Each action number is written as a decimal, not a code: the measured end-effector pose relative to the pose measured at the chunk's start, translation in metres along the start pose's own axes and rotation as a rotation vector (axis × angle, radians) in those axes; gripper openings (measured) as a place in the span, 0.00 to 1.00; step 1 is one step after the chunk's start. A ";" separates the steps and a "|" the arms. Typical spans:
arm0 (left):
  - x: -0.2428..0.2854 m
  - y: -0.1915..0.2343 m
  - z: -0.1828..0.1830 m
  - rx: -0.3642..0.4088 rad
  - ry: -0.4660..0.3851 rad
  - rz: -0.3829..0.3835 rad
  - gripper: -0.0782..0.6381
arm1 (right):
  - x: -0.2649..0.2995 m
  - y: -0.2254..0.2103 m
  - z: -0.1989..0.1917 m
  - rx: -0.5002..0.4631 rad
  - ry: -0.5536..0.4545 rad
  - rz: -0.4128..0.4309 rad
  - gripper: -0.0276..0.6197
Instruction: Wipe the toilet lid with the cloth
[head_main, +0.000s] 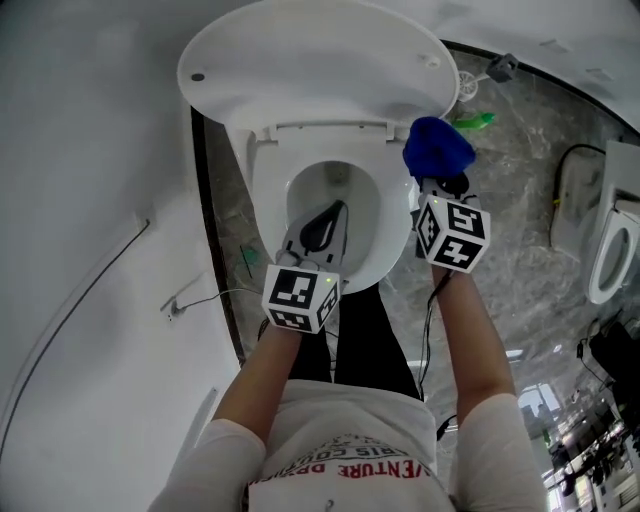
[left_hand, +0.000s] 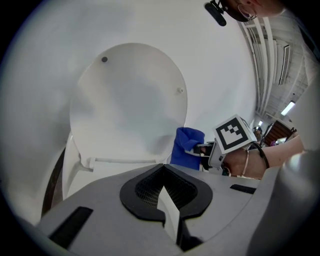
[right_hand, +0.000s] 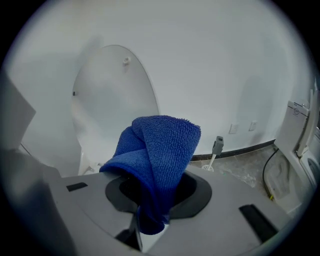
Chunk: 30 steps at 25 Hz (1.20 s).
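The white toilet lid (head_main: 310, 60) stands raised against the wall, above the seat (head_main: 268, 185) and open bowl. My right gripper (head_main: 441, 185) is shut on a folded blue cloth (head_main: 437, 148), held just right of the lid's hinge, apart from the lid. In the right gripper view the cloth (right_hand: 160, 155) bulges up out of the gripper (right_hand: 150, 220), with the lid (right_hand: 112, 100) behind it to the left. My left gripper (head_main: 318, 232) hangs over the bowl, shut and holding nothing. From the left gripper (left_hand: 165, 192), the lid (left_hand: 130, 100) lies ahead and the cloth (left_hand: 187, 147) to its right.
A toilet brush (head_main: 472, 85) and a green object (head_main: 475, 122) sit on the marble floor right of the toilet. A second white fixture (head_main: 610, 240) with a black cable stands at far right. White wall closes the left side. The person's legs stand before the bowl.
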<state>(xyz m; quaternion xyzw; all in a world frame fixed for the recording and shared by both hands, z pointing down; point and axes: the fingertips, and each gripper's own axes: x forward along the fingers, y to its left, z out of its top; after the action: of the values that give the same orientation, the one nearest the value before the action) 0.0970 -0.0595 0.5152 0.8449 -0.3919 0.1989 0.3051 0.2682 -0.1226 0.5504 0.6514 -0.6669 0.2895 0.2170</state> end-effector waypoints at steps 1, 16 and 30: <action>-0.004 -0.001 0.007 -0.005 -0.012 0.005 0.12 | -0.008 0.004 0.005 0.003 -0.005 0.007 0.18; -0.085 0.031 0.245 0.078 -0.278 0.058 0.12 | -0.114 0.109 0.238 -0.053 -0.289 0.100 0.18; -0.058 0.078 0.375 0.192 -0.279 0.045 0.12 | -0.092 0.136 0.367 -0.130 -0.421 0.030 0.18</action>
<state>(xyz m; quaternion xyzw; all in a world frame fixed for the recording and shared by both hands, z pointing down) 0.0365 -0.3197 0.2349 0.8806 -0.4283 0.1231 0.1612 0.1705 -0.3014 0.2041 0.6721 -0.7244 0.1067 0.1099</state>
